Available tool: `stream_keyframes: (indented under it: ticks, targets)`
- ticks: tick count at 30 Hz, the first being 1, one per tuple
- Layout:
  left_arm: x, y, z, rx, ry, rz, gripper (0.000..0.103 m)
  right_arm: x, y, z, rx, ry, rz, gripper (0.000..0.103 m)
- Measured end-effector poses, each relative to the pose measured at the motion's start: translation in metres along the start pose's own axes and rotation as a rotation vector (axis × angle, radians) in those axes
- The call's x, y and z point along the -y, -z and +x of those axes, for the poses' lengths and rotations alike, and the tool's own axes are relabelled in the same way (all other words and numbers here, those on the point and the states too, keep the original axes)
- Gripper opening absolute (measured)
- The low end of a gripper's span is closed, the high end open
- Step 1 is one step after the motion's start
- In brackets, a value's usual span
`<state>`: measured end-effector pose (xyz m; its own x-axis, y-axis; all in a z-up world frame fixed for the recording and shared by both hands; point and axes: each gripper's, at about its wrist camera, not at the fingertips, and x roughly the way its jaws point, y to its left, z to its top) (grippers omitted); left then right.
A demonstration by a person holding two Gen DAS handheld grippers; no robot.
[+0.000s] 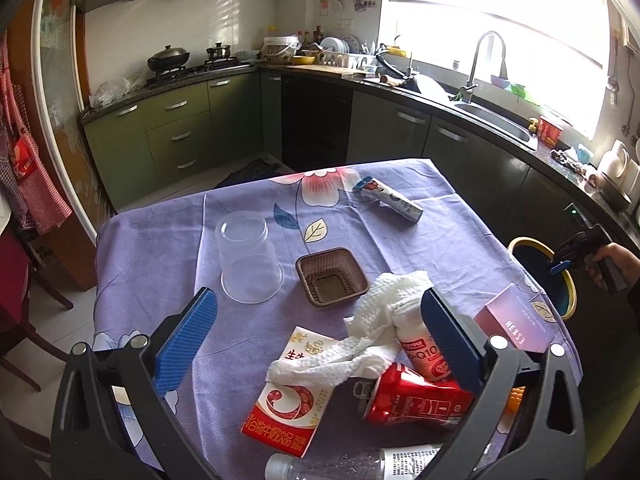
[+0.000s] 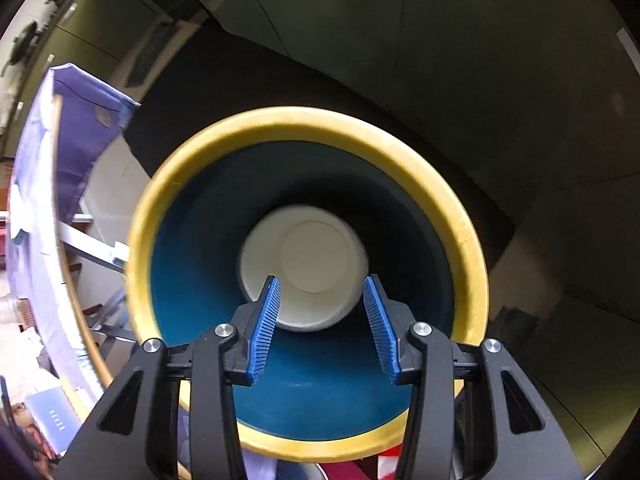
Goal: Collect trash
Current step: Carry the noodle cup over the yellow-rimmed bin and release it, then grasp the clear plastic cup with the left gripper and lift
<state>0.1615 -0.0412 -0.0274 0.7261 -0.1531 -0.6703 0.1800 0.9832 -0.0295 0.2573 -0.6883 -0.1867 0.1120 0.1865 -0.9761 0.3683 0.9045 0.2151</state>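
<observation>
Trash crowds the near half of the purple-clothed surface (image 1: 248, 208): a crumpled tissue (image 1: 372, 332), red can (image 1: 416, 398) and milk carton (image 1: 288, 392). The left hand-held gripper (image 1: 316, 320) hangs above them, jaws apart and empty. Beside the surface's right edge, the right hand-held gripper (image 2: 322, 324), jaws apart, points into the yellow-rimmed bin (image 2: 460, 216), where a white cup (image 2: 304, 264) lies.

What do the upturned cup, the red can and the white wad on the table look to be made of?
Upturned cup: clear, thin plastic by its look; the purple cloth shows through it.
Red can: probably aluminium, glossy with highlights, a pull-tab end showing.
White wad: paper towel or tissue, matte, crumpled, with an embossed dimple texture.
</observation>
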Motion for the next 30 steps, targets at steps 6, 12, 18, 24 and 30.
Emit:
stream_keyframes:
  ticks: [6, 12, 18, 24, 30]
  targets:
    - [-0.002, 0.002, 0.014, -0.046, -0.028, -0.004, 0.097, 0.004, 0.044, -0.043, 0.111, -0.168, -0.049, 0.048]
    - [-0.01, -0.003, 0.041, -0.104, -0.022, -0.015, 0.097, 0.011, 0.098, -0.063, 0.147, -0.239, -0.1, 0.051]
    - [-0.041, -0.02, 0.1, -0.173, -0.054, -0.094, 0.097, 0.003, 0.123, -0.069, 0.148, -0.269, -0.128, 0.051]
    - [-0.067, -0.027, 0.139, -0.195, -0.114, -0.175, 0.096, -0.036, 0.113, -0.061, 0.146, -0.269, -0.156, 0.052]
    - [-0.08, -0.027, 0.146, -0.176, -0.128, -0.214, 0.084, -0.064, 0.111, -0.048, 0.136, -0.26, -0.181, 0.052]
